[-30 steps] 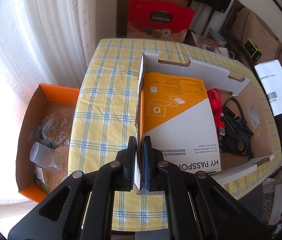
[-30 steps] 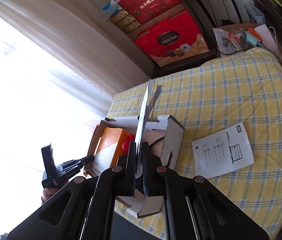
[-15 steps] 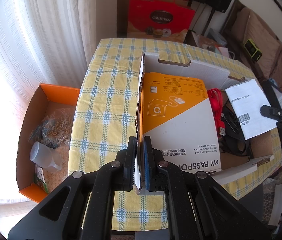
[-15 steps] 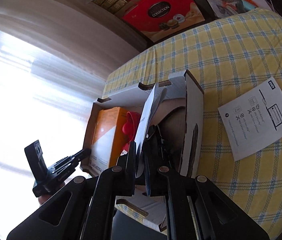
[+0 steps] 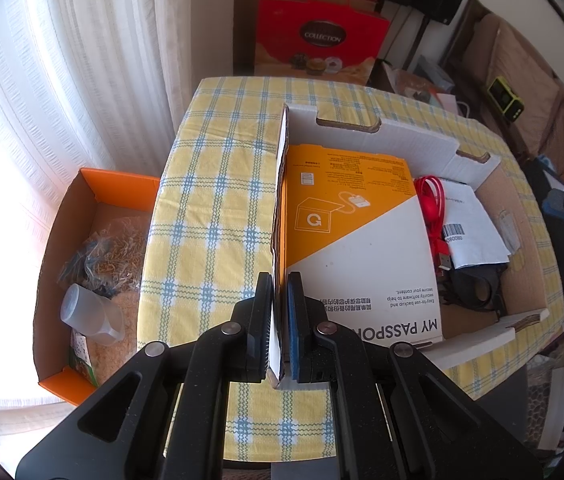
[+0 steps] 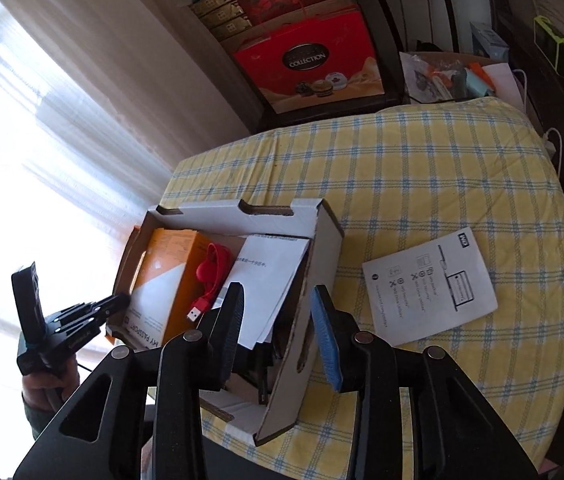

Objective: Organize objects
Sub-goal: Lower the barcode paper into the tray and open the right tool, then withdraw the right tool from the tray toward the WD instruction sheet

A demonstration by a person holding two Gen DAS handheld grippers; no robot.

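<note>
Right wrist view: the right gripper (image 6: 278, 332) is opening above the cardboard box (image 6: 324, 240), nothing pinched; the white sheet (image 6: 270, 276) lies inside, over the red cable (image 6: 212, 270). The left gripper (image 5: 280, 320) clamps the box's side wall (image 5: 278, 216). Recommended: clear the wall (the jaws straddle it) before reaching for the leaflet (image 6: 430, 286) on the tablecloth (image 6: 422, 172).

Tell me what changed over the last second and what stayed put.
The right gripper carried the white folded paper sheet from above the table into the white cardboard box and let go; its jaws are opening, with only the box's side wall between them. The sheet now lies on the black cables beside the red USB cable. The left gripper stayed clamped on the box's wall; the orange-and-white package did not move.
</note>
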